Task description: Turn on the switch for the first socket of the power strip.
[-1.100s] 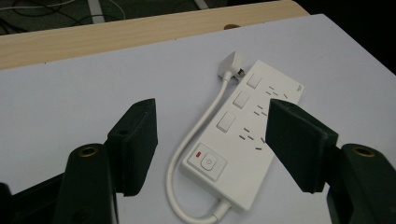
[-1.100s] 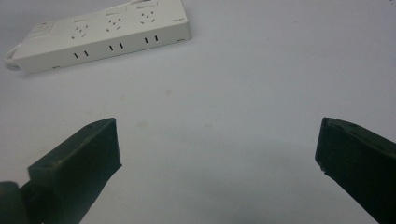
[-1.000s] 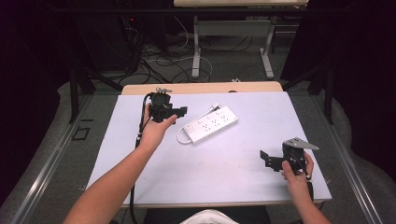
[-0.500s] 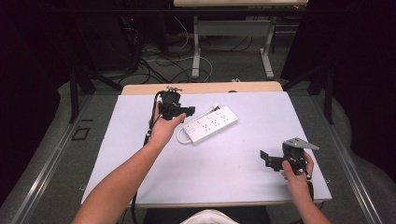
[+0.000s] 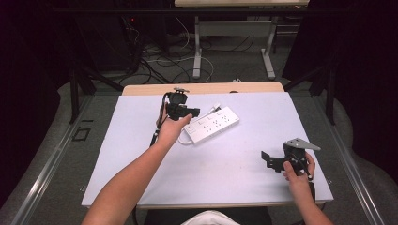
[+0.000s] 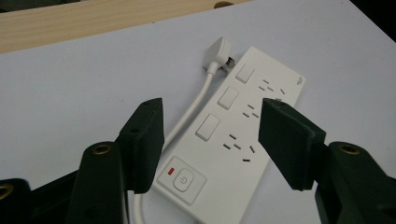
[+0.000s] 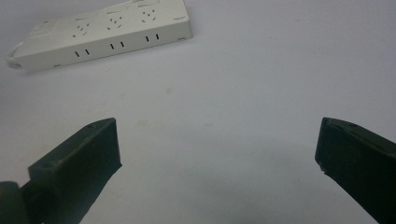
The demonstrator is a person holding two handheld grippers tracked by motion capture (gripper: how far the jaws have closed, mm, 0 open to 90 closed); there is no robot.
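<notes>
Power strip (image 5: 210, 123): white, on the lavender table (image 5: 141, 178), toward its far middle; no containers anywhere.
High view: your left gripper (image 5: 182, 111) hangs over the strip's switch end; your right gripper (image 5: 280, 161) sits well apart, near the table's front right.
Left gripper view: jaws apart, just been closing, straddling the strip's width above the red-lit switch (image 6: 181, 178), pads not touching. Cord (image 6: 196, 105) and plug (image 6: 220, 52) lie alongside.
Right gripper view: jaws wide apart, nothing between them.
Handling: likely rigid, light, smooth plastic; grip across the body's long edges, not the floppy cord.
</notes>
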